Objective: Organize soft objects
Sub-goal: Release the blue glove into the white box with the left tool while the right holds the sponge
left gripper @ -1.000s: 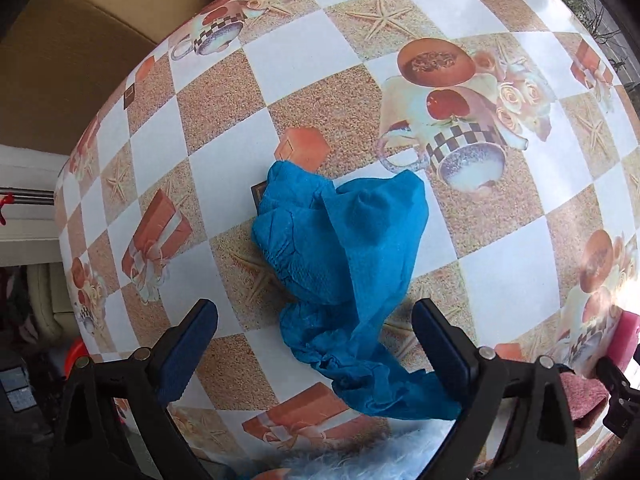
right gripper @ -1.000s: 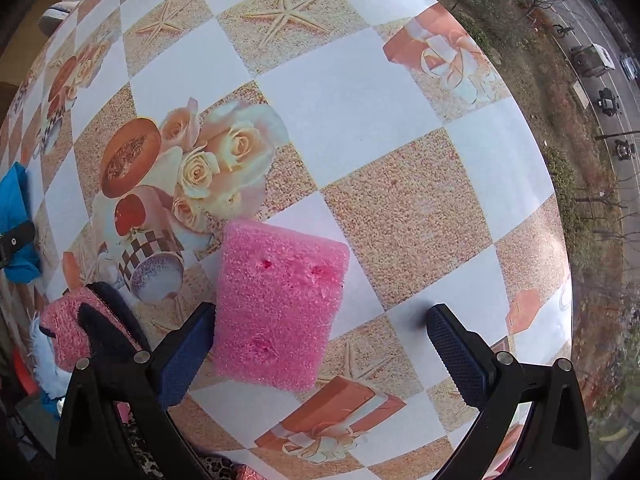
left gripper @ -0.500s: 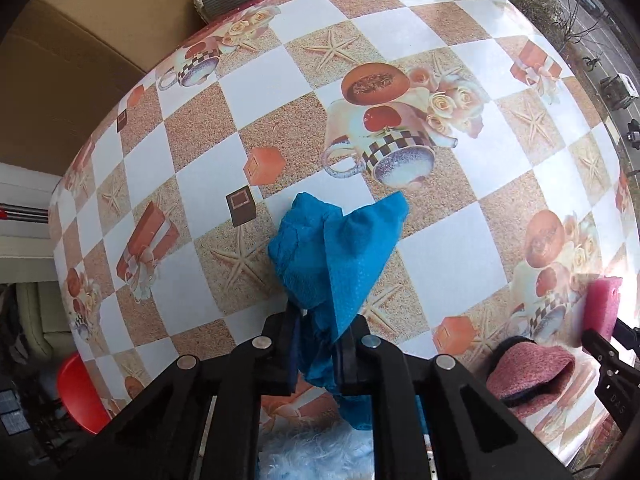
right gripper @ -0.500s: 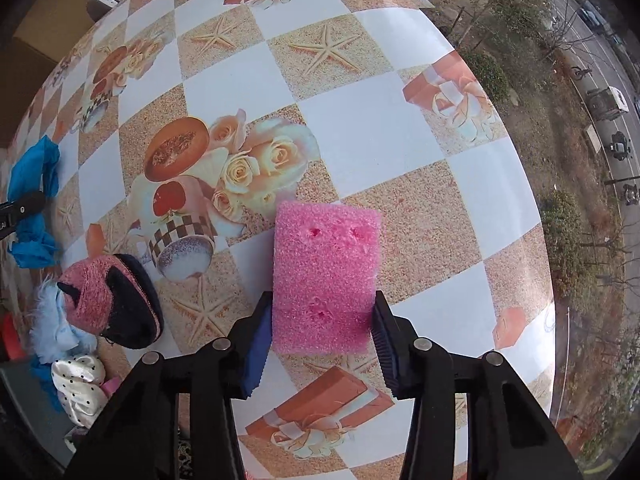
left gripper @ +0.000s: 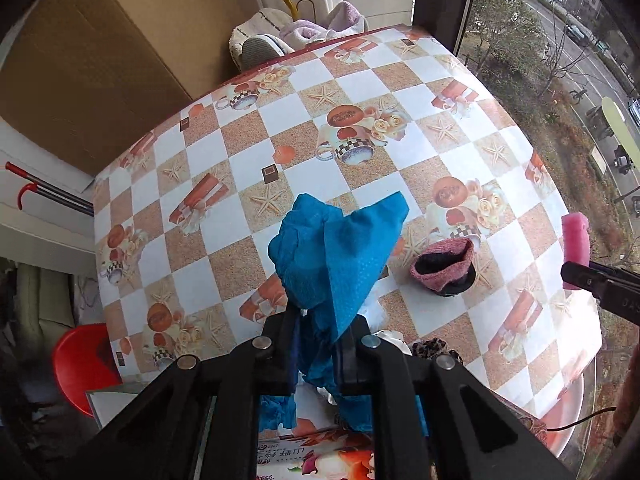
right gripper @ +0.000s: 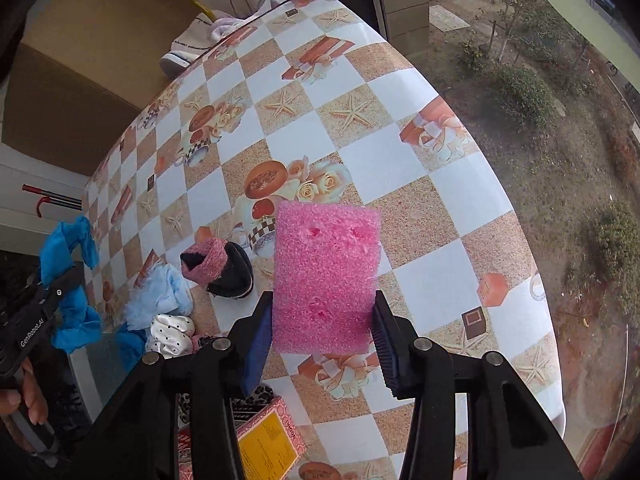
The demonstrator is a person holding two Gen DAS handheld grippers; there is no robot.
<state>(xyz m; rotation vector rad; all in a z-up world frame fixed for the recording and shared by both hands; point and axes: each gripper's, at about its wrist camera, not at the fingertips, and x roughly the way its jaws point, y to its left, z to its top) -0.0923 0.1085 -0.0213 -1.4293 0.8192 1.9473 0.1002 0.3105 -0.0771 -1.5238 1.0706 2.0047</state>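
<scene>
Left gripper (left gripper: 318,354) pinched tight on blue cloth (left gripper: 340,248) hanging above checkered table (left gripper: 248,128), right gripper (right gripper: 320,344) clamped on both sides of pink sponge (right gripper: 326,276) lifted over table, with pink-and-black slipper (right gripper: 218,266) lying left of sponge.
</scene>
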